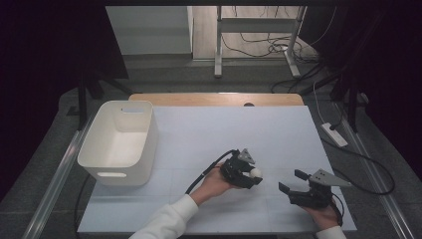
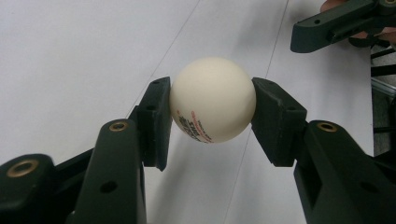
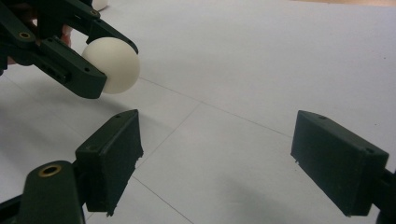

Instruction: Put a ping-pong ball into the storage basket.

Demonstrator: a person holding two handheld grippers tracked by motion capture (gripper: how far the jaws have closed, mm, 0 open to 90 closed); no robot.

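Left gripper (image 2: 212, 105) with its two black jaws clamped on a small white plastic ball (image 2: 213, 99) bearing red and black print; one pad presses each side of the ball at its widest part, and the ball is carried clear above the white paper-covered table (image 2: 70, 56). In the high view the same gripper (image 1: 254, 177) sits near the middle of the table, the ball (image 1: 256, 173) at its tip. Right gripper (image 3: 217, 156) with jaws spread wide and nothing between them, only bare table surface. Seen from the right gripper, the held ball (image 3: 112, 65) lies beyond and to the left of its left pad. A white rectangular plastic bin (image 1: 119, 142) stands well apart, at the table's left edge.
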